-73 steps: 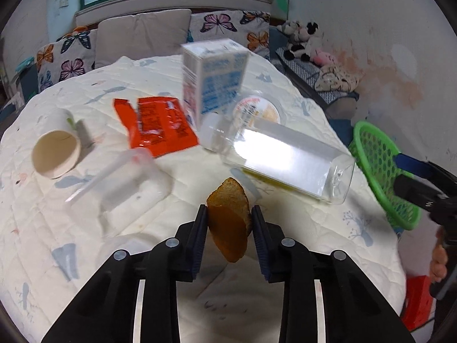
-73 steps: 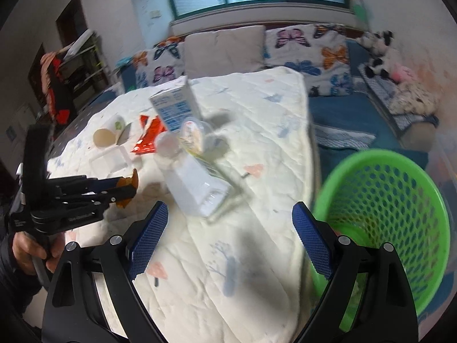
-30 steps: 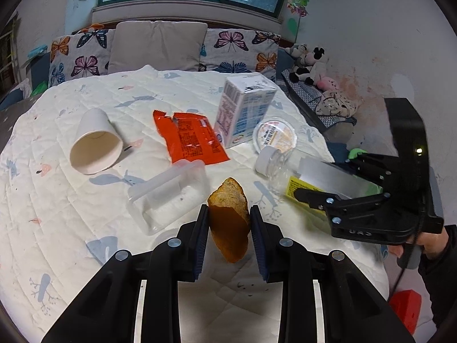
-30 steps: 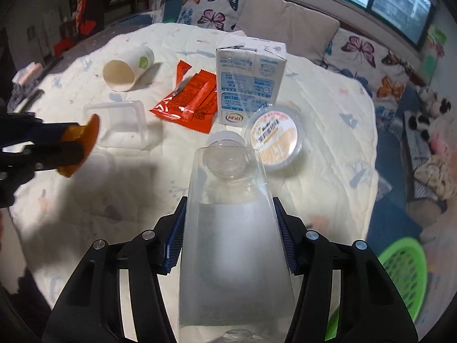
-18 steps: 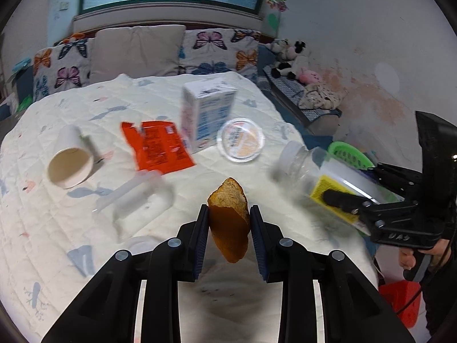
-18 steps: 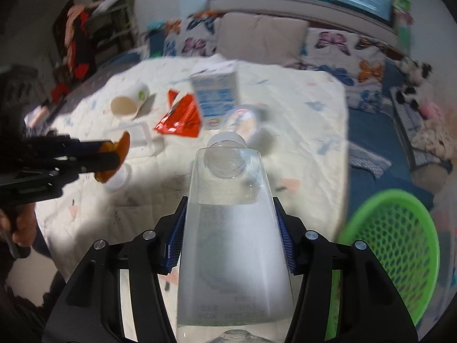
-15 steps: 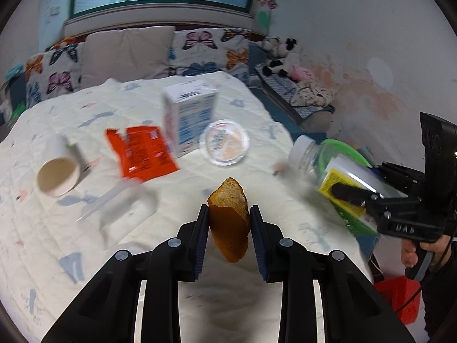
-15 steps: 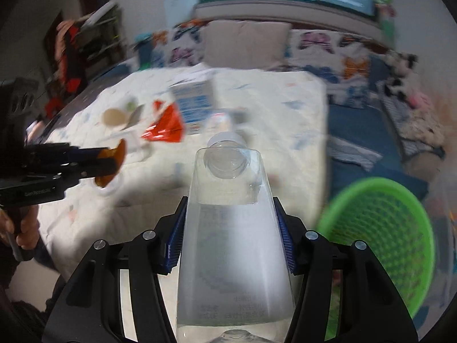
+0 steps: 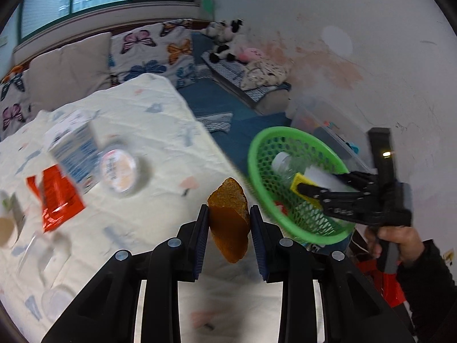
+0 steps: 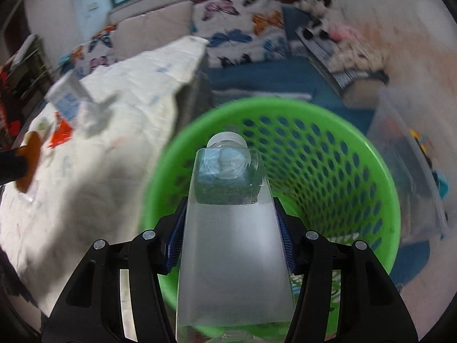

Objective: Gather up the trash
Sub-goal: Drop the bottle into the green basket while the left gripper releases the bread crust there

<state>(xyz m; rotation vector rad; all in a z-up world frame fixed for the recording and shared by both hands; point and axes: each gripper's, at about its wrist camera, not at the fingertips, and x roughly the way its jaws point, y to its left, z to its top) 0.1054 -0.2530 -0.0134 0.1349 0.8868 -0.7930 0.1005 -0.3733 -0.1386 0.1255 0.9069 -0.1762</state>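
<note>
We are at the drop-off step, w/ both hands loaded. Our right claw (image 10: pixel 230 240) is clamped on the clear plastic bottle (image 10: pixel 232 228), jaws pressed on its two flat sides, and the bottle hangs over the mouth of the green mesh basket (image 10: pixel 380 177). In the left wrist view the bottle (image 9: pixel 302 171) lies partly inside the basket (image 9: pixel 257 148), which sits off the right edge of the counter (image 9: pixel 171 131), low beside it.

The bottle's long axis runs along the claw fingers, away from us, and its white cap (image 10: pixel 227 140) points to the far side, toward the far wall of the basket. It looks tilted a bit down into the basket, but we cannot tell exactly how much.

Our left claw (image 9: pixel 230 228) is narrow and holds a brown piece of bread crust (image 9: pixel 228 220), upright, over the near right part of the counter, near the basket but not yet over it.

Next move, as we judge it: open the right claw so the bottle falls in, pull back, then bring the left claw to the right over the rim and release the crust.

On the counter remain a milk carton (image 9: pixel 74 148), a round lidded cup (image 9: pixel 118 170) and a red wrapper (image 9: pixel 55 203), approx. on the left side; these are blurred.
</note>
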